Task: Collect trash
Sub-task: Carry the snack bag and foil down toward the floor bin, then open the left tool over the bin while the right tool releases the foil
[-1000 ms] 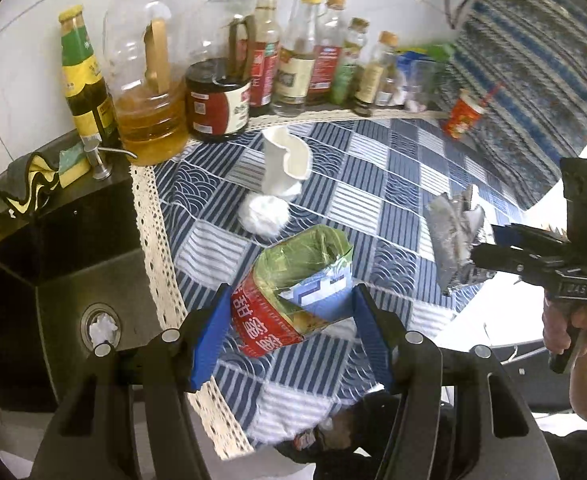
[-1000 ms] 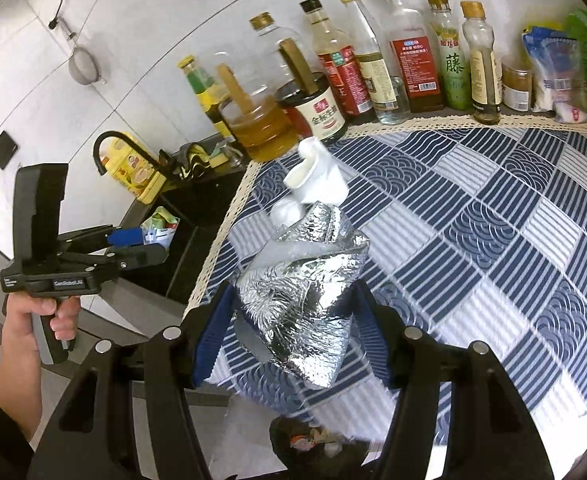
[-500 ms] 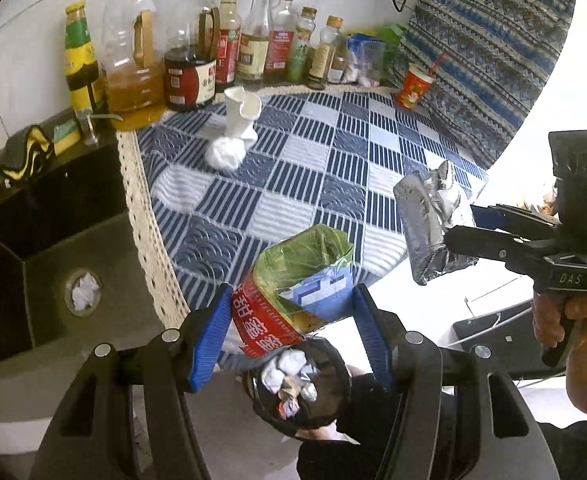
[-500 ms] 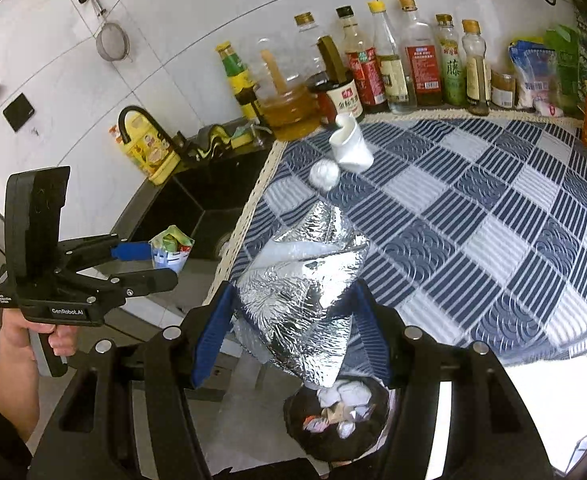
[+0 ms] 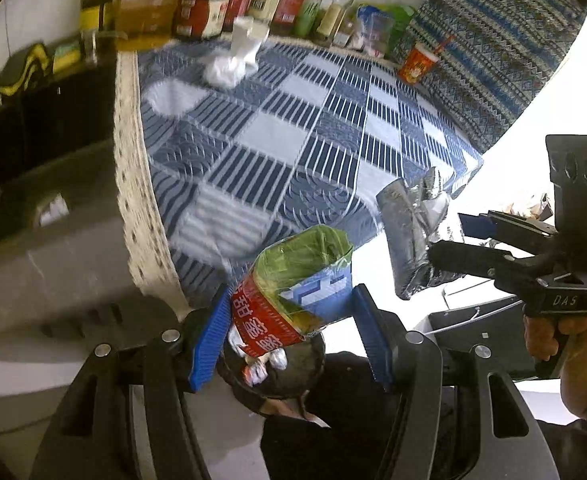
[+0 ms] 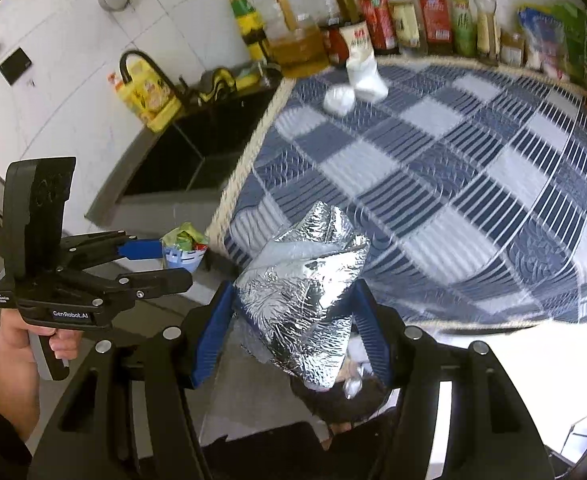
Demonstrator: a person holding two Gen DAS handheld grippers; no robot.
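My left gripper [image 5: 291, 314] is shut on a crumpled red, green and blue snack wrapper [image 5: 297, 280], held off the counter's front edge above a dark trash bin [image 5: 277, 372] with scraps in it. My right gripper [image 6: 293, 316] is shut on a crumpled silver foil bag [image 6: 305, 296], also held above the bin [image 6: 333, 396]. In the left wrist view the foil bag [image 5: 411, 232] hangs to the right. In the right wrist view the wrapper [image 6: 183, 246] shows at the left. A white paper ball [image 5: 225, 70] and a tipped white cup [image 5: 247, 42] lie at the cloth's far side.
A blue checked cloth [image 5: 293, 132] covers the counter. Several sauce and oil bottles [image 6: 377, 20] line the back wall. A red paper cup [image 5: 417, 62] stands at the far right. A dark sink [image 6: 197, 148] lies left of the cloth.
Both grippers have pulled back off the counter and lowered toward the bin, each still holding its piece of trash. The bin now sits right under both.
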